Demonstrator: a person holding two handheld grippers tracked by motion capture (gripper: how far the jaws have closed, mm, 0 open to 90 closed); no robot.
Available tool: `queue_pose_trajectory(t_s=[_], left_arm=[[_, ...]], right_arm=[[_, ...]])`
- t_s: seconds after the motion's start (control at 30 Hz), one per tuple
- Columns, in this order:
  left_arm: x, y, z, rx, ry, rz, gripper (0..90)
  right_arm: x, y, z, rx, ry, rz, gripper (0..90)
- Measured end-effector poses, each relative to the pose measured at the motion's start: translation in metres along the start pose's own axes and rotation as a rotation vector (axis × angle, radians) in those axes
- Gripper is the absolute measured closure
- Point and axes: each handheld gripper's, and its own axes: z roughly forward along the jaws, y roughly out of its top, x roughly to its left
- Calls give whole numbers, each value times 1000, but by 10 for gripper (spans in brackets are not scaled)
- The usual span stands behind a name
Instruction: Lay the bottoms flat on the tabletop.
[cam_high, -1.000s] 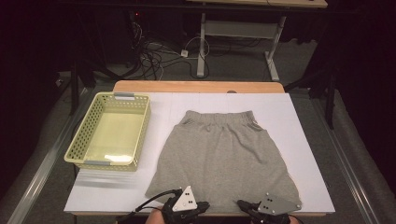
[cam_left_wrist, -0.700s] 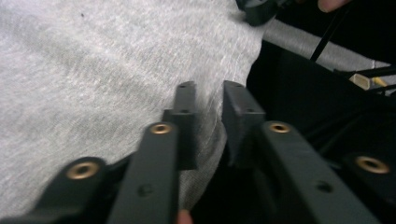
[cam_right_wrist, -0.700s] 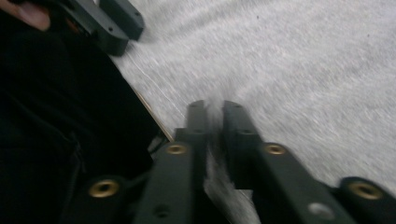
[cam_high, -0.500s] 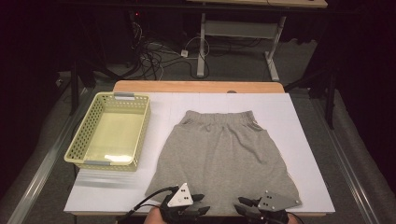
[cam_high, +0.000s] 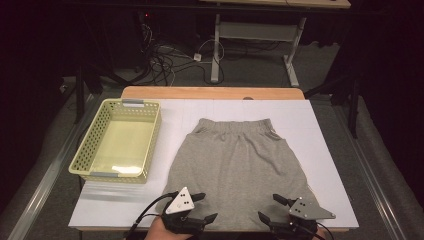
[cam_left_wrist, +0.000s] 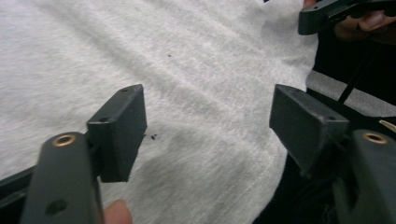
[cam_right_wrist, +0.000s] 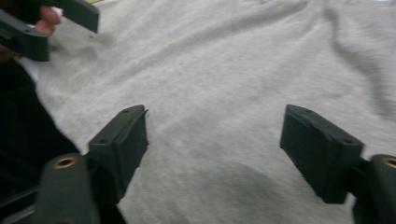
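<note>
You are holding two grippers over the near hem of one grey skirt lying flat on the white table: left gripper and right gripper, jaws just opening, gripping nothing. One yellow basket is sitting left.

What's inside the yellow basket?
Nothing that I can see. The yellow basket sits on the white table, left of the grey skirt, and its pale floor looks bare. Its near wall hides a thin strip of the floor.
</note>
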Motion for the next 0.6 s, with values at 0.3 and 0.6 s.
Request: queue_pose_trajectory(t_s=[0.3,0.6], left_arm=[[14,1,-11,-31,59,-25,152],[26,-1,-17,-46,122,-69,38]], right_arm=[[-12,-3,-4,-7,-36,38,141],[-16,-4,-5,-19,-69,58,64]])
